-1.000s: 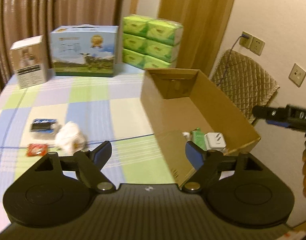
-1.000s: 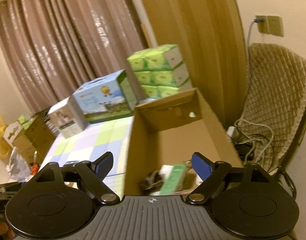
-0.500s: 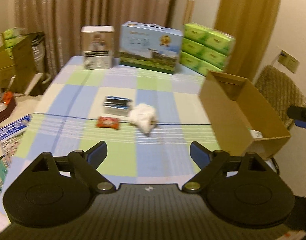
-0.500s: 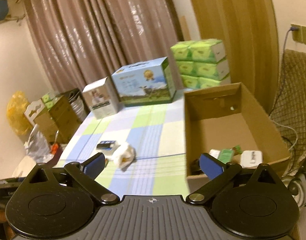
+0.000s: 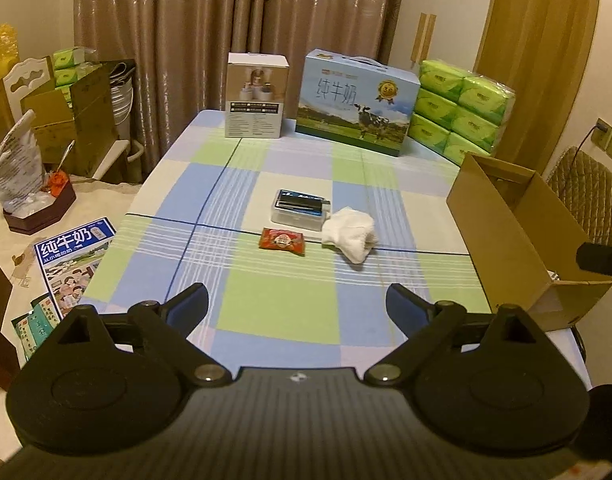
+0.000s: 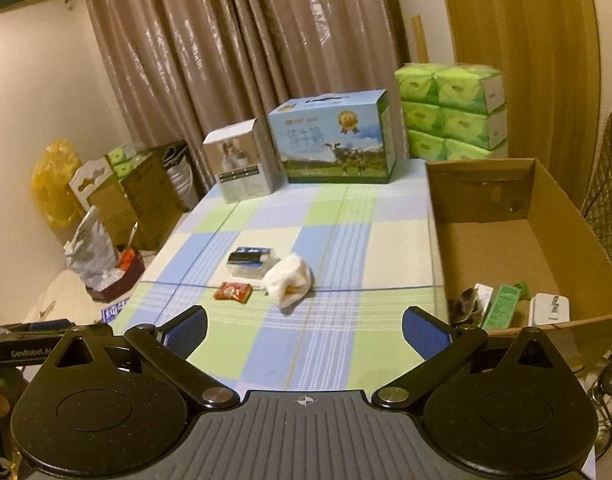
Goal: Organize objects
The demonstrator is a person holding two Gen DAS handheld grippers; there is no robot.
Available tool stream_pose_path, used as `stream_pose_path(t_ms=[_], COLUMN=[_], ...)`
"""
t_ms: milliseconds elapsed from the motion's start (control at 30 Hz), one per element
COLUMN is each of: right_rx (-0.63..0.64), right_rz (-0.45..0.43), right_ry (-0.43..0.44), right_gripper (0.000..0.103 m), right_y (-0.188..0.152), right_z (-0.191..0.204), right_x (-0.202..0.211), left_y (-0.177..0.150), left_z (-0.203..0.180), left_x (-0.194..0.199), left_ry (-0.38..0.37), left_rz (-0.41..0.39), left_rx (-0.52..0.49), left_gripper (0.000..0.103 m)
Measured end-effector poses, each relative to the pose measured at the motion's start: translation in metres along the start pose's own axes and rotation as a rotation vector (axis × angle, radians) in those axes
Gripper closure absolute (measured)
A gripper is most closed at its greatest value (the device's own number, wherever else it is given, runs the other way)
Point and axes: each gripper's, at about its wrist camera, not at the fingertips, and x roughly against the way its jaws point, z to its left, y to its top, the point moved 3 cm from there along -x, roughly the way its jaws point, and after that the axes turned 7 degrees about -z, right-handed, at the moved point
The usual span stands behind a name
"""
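Left tongs (image 5: 297, 303): spread wide, empty, held above the near edge of the tabletop (image 5: 273, 304). Right tongs (image 6: 304, 326): likewise spread and empty, beside the box (image 6: 546, 240).

Mid tabletop, three loose items close together: red packet (image 5: 282, 241); white cloth (image 5: 350, 236), bunched, just right of it; small case (image 5: 299, 210) behind both, its right end about touching the cloth.

Box, at the right edge: open-topped, already held a green pack (image 6: 502, 306), a white adapter (image 6: 550, 309) and a dark item too blurred to name.

Far edge: carton (image 5: 256, 95), milk case (image 5: 356, 102), tissue stack (image 5: 460, 110).

Step in hand, by judgement: fetching the next loose item. The packet lay flat, so tips should come low and straddle it; the cloth would take a pinch at its bulk.

Unclear: case contents; box interior from the left view; something yellowish under the cloth.
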Motion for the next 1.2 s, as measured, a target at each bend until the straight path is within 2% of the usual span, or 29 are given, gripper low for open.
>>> stream_pose_path(t_ms=[300, 1200], right_rx=[0.011, 0.028], right_rz=[0.034, 0.074], right_ry=[0.010, 0.012], right_gripper=[0.002, 0.002], right_y=[-0.011, -0.018], right_z=[0.007, 0.013], right_x=[-0.008, -0.027], left_y=[-0.003, -0.013], left_z=[0.001, 0.007], left_x=[-0.003, -0.020], left_ry=[0.008, 0.034], left_rz=[0.018, 0.071], left_rx=[-0.014, -0.028], left_gripper=[0.004, 0.001])
